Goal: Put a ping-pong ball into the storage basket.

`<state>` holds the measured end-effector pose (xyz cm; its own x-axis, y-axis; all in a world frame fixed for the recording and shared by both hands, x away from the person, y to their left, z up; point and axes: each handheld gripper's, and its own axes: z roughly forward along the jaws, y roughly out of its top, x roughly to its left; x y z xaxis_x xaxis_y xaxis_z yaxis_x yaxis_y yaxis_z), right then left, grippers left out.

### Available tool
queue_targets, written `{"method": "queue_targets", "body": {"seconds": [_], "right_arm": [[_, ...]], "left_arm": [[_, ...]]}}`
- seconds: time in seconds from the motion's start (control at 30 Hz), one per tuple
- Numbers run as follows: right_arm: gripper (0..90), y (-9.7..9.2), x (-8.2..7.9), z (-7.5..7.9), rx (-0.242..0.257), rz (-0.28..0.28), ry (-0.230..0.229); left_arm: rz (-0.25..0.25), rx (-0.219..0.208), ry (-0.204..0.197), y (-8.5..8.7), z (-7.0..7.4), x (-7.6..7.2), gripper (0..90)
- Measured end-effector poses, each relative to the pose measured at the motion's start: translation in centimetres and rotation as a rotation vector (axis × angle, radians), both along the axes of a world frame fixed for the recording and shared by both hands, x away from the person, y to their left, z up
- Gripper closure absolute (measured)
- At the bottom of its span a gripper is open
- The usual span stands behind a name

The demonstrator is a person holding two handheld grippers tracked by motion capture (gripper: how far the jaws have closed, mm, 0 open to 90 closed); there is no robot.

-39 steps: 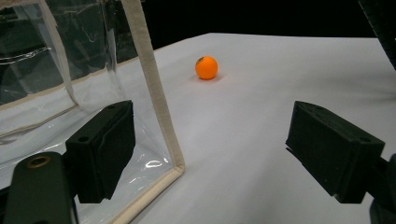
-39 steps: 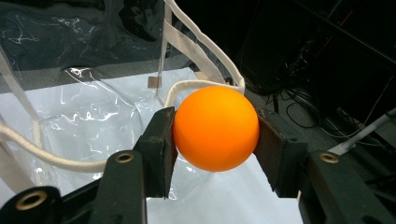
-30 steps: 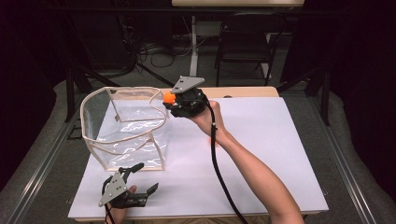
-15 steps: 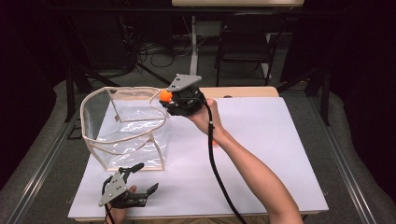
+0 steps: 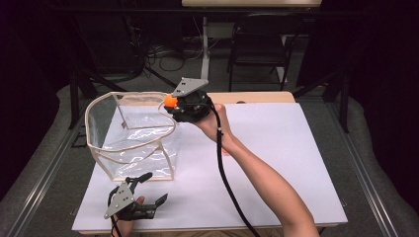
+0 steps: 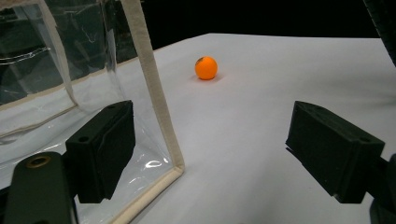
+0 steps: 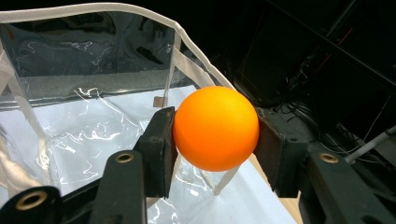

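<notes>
My right gripper (image 5: 171, 102) is shut on an orange ball (image 5: 170, 101) and holds it in the air at the right rim of a clear plastic bag with beige trim (image 5: 131, 143). In the right gripper view the ball (image 7: 215, 133) sits squeezed between both pads, with the bag's open mouth (image 7: 93, 126) below and beyond it. My left gripper (image 5: 154, 189) rests open near the table's front edge, just in front of the bag's near corner. In the left gripper view its jaws stand wide apart and bare beside the bag's trimmed corner (image 6: 154, 102). A second orange ball (image 6: 206, 68) lies farther off on the white table.
The white tabletop (image 5: 286, 148) stretches to the right of the person's forearm. The right gripper's black cable (image 5: 228, 185) trails along that arm to the front edge. Behind the table are a dark chair (image 5: 259, 49) and floor cables (image 5: 168, 59).
The right gripper has drifted a little to the left with the orange ball, closer over the bag's rim. The left gripper has stayed where it was.
</notes>
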<state>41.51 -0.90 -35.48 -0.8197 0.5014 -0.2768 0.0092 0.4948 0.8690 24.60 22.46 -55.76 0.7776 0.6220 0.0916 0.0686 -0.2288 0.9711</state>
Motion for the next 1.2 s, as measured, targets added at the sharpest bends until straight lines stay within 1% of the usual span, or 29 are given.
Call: {"method": "queue_targets", "body": {"seconds": [1.2], "right_arm": [[51.0, 2.8, -0.7, -0.1, -0.027, 0.056, 0.007]], "left_arm": [[-0.001, -0.001, -0.002, 0.0, 0.0, 0.0, 15.5]]}}
